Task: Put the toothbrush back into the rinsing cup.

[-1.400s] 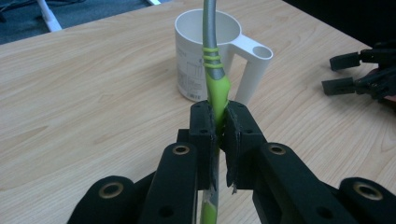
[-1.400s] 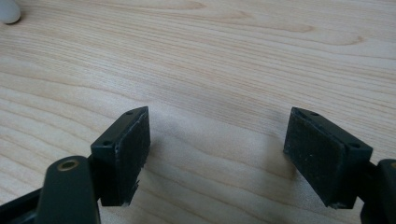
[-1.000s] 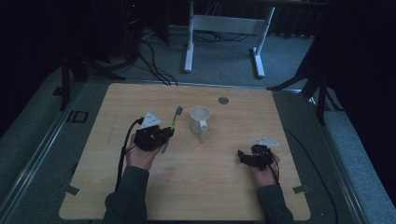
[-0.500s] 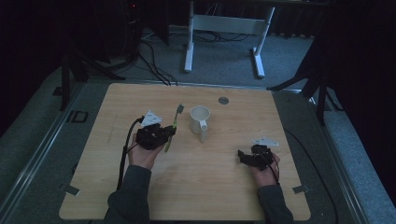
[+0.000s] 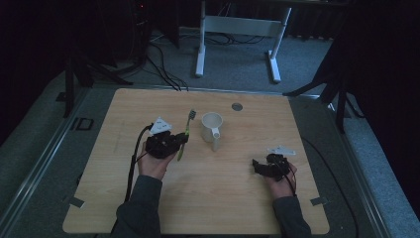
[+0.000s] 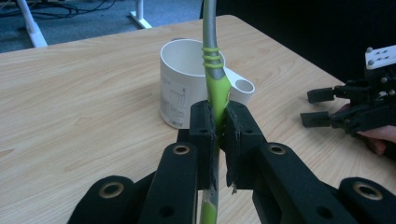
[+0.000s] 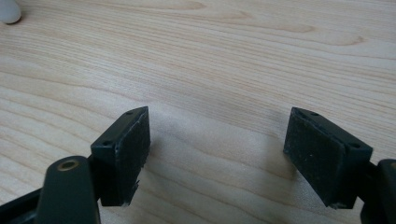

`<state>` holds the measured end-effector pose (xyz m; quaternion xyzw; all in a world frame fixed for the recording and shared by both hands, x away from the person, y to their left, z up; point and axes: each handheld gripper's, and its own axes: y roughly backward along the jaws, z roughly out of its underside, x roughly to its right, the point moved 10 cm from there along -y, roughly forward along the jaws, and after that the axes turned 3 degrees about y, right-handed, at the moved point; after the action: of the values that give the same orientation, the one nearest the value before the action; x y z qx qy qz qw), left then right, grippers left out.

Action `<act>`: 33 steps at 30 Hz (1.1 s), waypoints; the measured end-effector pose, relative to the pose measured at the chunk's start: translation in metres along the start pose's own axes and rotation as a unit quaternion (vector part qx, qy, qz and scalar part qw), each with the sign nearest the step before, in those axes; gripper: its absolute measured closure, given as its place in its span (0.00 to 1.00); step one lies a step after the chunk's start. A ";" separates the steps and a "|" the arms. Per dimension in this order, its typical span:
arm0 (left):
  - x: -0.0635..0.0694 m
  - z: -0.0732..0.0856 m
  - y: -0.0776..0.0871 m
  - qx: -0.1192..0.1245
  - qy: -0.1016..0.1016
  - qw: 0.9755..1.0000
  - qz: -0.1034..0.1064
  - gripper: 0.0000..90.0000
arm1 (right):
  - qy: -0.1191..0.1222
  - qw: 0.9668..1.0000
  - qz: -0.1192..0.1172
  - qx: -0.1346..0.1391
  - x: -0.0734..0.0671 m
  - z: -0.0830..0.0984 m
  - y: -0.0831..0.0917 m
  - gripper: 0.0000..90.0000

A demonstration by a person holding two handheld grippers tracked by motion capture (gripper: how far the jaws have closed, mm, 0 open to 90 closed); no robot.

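Observation:
A green and grey toothbrush [image 5: 185, 130] is clamped in my left gripper [image 5: 181, 142], left of centre on the table. In the left gripper view both pads press the green handle [image 6: 216, 91] and the grey neck runs up out of frame. A white mug [image 5: 211, 128] with a handle stands just right of it, also seen as the mug [image 6: 186, 84] behind the toothbrush. My right gripper [image 5: 256, 166] rests near the table's right side, open, with bare wood between its pads [image 7: 128, 147]. The same right gripper [image 6: 317, 107] appears at the right edge of the left gripper view.
The wooden table [image 5: 124, 198] has a small round grommet [image 5: 236, 106] near its far edge. A white desk frame [image 5: 237, 29] and cables lie on the floor beyond. Tape marks sit at the table's near corners.

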<state>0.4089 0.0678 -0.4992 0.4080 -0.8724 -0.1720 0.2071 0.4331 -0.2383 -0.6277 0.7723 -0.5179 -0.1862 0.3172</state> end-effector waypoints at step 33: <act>0.003 -0.011 -0.007 0.051 -0.001 0.999 0.005 0.92 | 0.000 1.000 0.000 0.001 0.000 0.000 0.000 0.25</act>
<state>0.4177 0.0599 -0.4922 0.4134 -0.8822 -0.1267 0.1865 0.4333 -0.2382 -0.6276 0.7724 -0.5184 -0.1858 0.3164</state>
